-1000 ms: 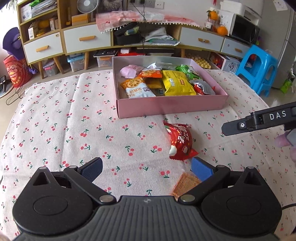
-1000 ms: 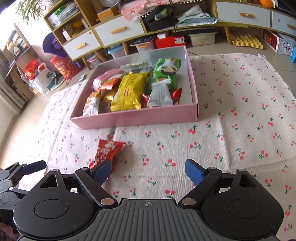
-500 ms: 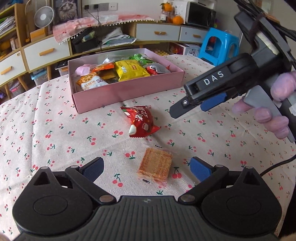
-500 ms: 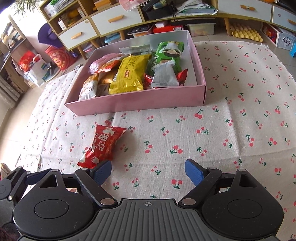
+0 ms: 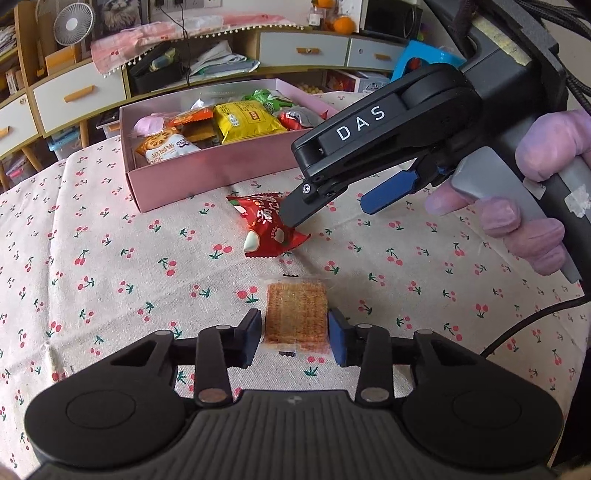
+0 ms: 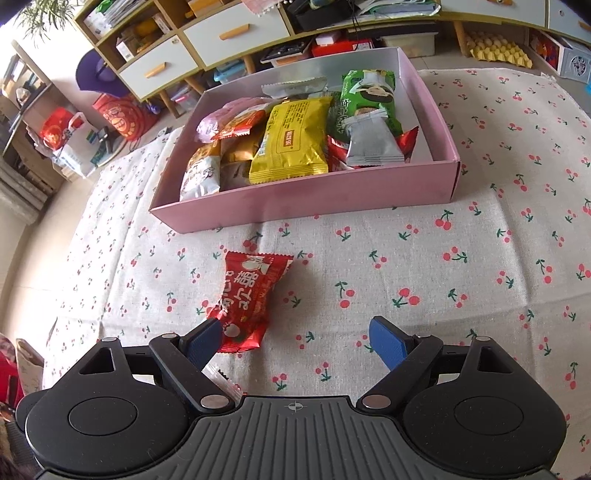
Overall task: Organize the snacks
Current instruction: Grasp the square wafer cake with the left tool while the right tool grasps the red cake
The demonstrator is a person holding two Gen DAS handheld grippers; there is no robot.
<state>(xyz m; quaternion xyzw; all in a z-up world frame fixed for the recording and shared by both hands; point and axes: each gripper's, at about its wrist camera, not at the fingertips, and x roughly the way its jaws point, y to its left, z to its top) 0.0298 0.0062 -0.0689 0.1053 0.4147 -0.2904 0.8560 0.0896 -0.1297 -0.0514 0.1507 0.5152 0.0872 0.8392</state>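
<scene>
A clear-wrapped orange cracker pack point(image 5: 296, 314) lies on the cherry-print cloth, and my left gripper point(image 5: 296, 334) is shut on its two sides. A red snack packet point(image 5: 264, 225) lies beyond it, in front of the pink box point(image 5: 207, 177) that holds several snacks. My right gripper point(image 6: 295, 341) is open, low over the cloth, with the red packet point(image 6: 247, 299) by its left finger. The right gripper also shows in the left wrist view point(image 5: 332, 210), over the red packet. The pink box point(image 6: 306, 195) is straight ahead of it.
A cherry-print cloth point(image 6: 424, 277) covers the surface. Behind the box are low cabinets with drawers point(image 5: 77, 98), a fan point(image 5: 74, 22) and a blue stool point(image 5: 424, 61). A cable point(image 5: 524, 328) trails over the cloth at the right.
My left gripper has moved forward and closed on the cracker pack. My right gripper has moved closer to the red packet, still open.
</scene>
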